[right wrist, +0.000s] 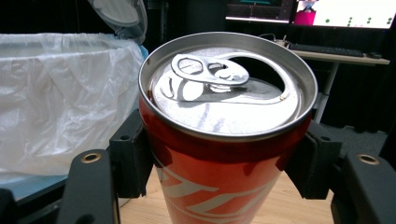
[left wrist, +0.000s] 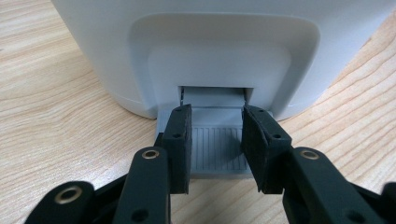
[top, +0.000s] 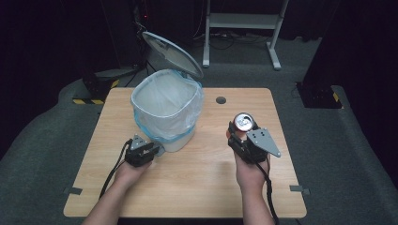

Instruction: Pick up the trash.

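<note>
The right gripper (top: 240,136) pinches a red soda can (right wrist: 224,140) by its sides, upright, its opened silver top facing up — held above the right half of the table (top: 197,187), toward the near edge. The left gripper (left wrist: 215,142) sits low at the foot pedal (left wrist: 217,149) of the white pedal bin (top: 166,110); its jaws stand partly spread over the ribbed pedal, one at each side. The bin stands on the table's left half near the far edge, lid (top: 171,52) raised, lined with a clear plastic bag (right wrist: 60,98).
</note>
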